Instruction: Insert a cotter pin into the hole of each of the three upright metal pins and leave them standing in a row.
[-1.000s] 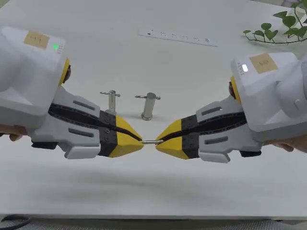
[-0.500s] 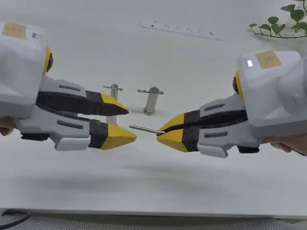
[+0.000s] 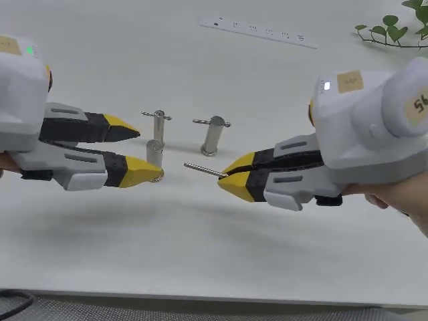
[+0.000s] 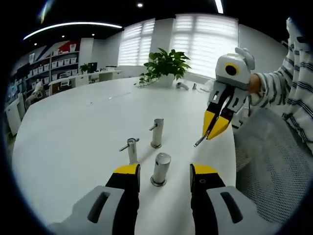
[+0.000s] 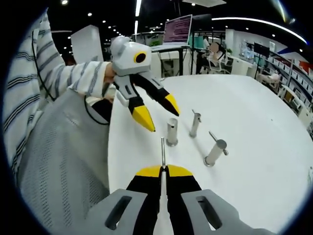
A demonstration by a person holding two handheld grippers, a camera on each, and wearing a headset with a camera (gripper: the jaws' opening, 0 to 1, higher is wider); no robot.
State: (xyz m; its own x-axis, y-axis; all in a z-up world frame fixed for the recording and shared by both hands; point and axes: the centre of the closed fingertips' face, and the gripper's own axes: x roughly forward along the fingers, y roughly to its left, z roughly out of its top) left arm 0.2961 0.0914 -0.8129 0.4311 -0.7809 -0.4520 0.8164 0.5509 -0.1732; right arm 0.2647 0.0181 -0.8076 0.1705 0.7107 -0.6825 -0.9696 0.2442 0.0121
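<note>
Cotter pin [image 3: 204,170]: a thin, straight steel wire, clamped by one end in your right gripper [image 3: 227,179], whose jaws are pressed together on it. Its free end points toward the bare metal pin [image 3: 154,155], a short upright cylinder on a flanged foot.

A second ago both grippers shared the wire. Your left gripper [image 3: 144,152] has since let go and spread wide, with a jaw on either side of the bare metal pin and nothing held. The handover looks done; insertion remains.

Behind, two fitted pins [image 3: 158,126] [image 3: 214,134] stand on the white table [image 3: 200,254], each with a cotter pin through its head.
</note>
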